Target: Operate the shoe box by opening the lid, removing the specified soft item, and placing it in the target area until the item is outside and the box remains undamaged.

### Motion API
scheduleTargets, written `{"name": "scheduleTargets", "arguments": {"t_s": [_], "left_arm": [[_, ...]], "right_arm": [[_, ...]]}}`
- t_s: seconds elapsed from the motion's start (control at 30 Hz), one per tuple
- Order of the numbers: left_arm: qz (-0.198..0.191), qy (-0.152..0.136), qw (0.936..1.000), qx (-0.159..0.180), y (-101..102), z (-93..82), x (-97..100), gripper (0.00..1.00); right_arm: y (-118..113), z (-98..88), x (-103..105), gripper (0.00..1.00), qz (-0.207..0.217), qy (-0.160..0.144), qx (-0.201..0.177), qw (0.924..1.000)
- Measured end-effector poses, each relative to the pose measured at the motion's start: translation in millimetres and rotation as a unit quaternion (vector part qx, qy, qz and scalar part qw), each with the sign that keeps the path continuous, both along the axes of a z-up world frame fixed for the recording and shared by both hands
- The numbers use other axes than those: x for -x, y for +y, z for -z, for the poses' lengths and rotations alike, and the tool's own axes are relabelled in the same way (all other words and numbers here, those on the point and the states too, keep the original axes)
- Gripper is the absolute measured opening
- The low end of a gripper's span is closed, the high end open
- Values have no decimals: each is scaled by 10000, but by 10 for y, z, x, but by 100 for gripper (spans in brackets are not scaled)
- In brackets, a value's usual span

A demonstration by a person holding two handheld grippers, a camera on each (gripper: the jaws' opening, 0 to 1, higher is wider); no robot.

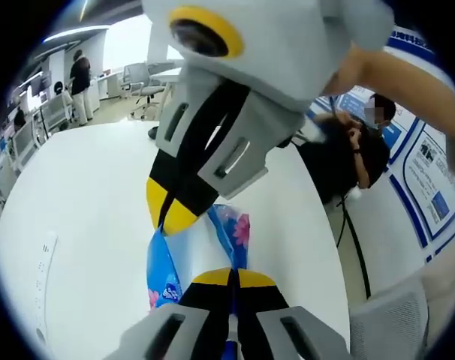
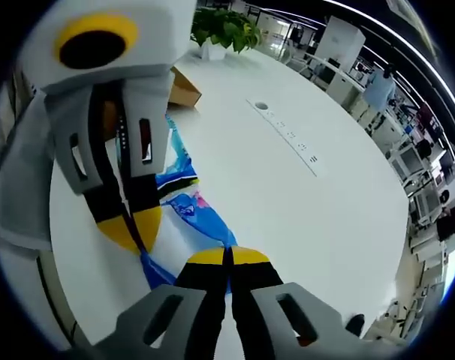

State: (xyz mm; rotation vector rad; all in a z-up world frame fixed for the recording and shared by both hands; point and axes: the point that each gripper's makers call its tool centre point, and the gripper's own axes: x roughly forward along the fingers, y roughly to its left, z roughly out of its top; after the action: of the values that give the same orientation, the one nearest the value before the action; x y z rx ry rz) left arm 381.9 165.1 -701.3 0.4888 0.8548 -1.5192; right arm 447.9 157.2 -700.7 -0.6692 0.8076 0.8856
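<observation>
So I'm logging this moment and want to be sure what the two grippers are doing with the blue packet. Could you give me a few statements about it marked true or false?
1. Both grippers pinch the blue plastic packet. True: the left gripper and the right gripper are each shut on it.
2. The packet is plain blue. False: it carries pink and white print.
3. The packet is held over a white table. True.
4. The table carries a laptop next to the packet. False: a strip of sockets is set in it, and a brown cardboard box sits behind the packet.
5. A potted plant stands at the table's far end. True.
</observation>
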Motion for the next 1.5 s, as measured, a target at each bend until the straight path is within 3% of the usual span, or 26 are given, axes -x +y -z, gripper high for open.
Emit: {"name": "scheduleTargets", "arguments": {"t_s": [0.33,0.63,0.93,1.13,1.2,1.33,1.5], "left_arm": [[-118,34,9999,-80,4,266,-15,0],[-84,20,9999,-125,9,312,5,0],[-20,-66,9998,-160,-31,321,30,1],[-18,-175,9997,-145,-39,283,45,10],[-17,-179,9997,-162,-38,256,61,15],[100,-376,9991,-195,-18,206,60,17],[59,-386,9991,-148,21,113,62,20]], "right_arm": [[24,226,-35,0,36,-1,87,10000],[-26,332,-29,0,144,59,103,9998],[-34,326,-33,0,192,20,113,9998],[-30,309,11,0,380,193,-32,9991],[-37,276,17,3,366,134,0,9992],[-59,191,36,7,425,92,-13,9991],[-81,107,85,12,458,109,-2,9989]]}}
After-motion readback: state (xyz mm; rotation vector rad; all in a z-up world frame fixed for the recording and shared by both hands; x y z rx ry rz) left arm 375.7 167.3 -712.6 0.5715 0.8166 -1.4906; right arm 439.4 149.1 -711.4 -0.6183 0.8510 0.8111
